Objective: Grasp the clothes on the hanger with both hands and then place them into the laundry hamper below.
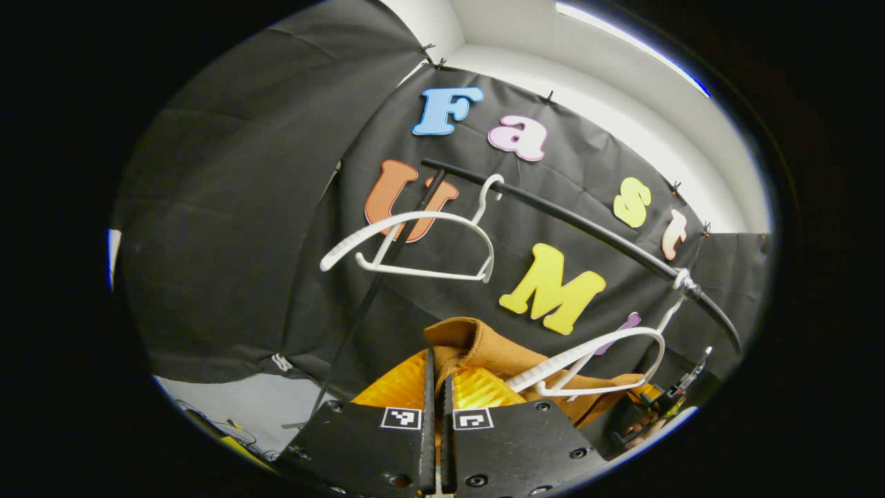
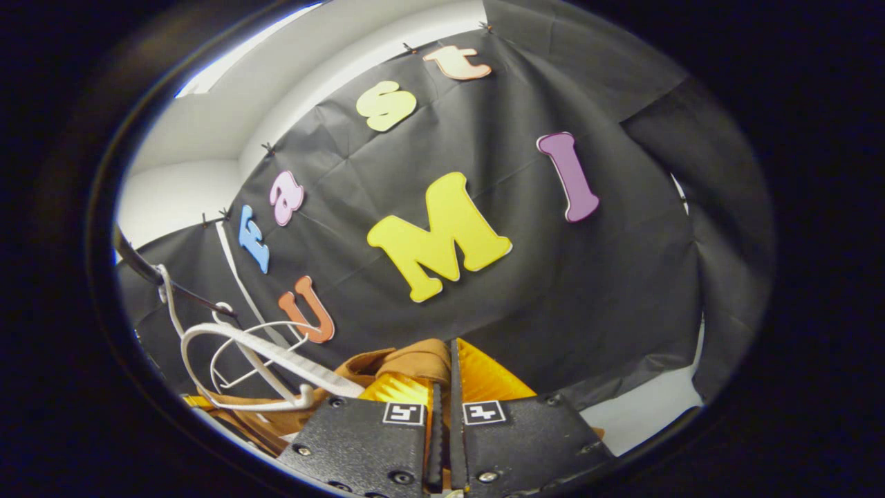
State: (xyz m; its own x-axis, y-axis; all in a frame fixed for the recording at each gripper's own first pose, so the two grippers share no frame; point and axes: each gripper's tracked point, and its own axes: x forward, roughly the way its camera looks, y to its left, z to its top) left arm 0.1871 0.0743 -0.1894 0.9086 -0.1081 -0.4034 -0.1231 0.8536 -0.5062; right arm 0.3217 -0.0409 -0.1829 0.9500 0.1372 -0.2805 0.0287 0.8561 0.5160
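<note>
Clothes [image 1: 484, 353] pinched by both closed grippers [image 1: 438, 387] [image 2: 444, 387]; white hangers [image 1: 415, 242] on rail [image 1: 588, 225] nearby.

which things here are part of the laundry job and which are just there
Part of the job:
brown garment
white hanger it hangs on
left gripper, closed on the garment
right gripper, closed on the garment

Just there:
empty hanger
black rail

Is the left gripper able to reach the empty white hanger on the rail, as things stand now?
Probably not. The left gripper looks shut on the brown garment, so it is occupied. The empty hanger hangs on the black rail, above and apart from it.
</note>
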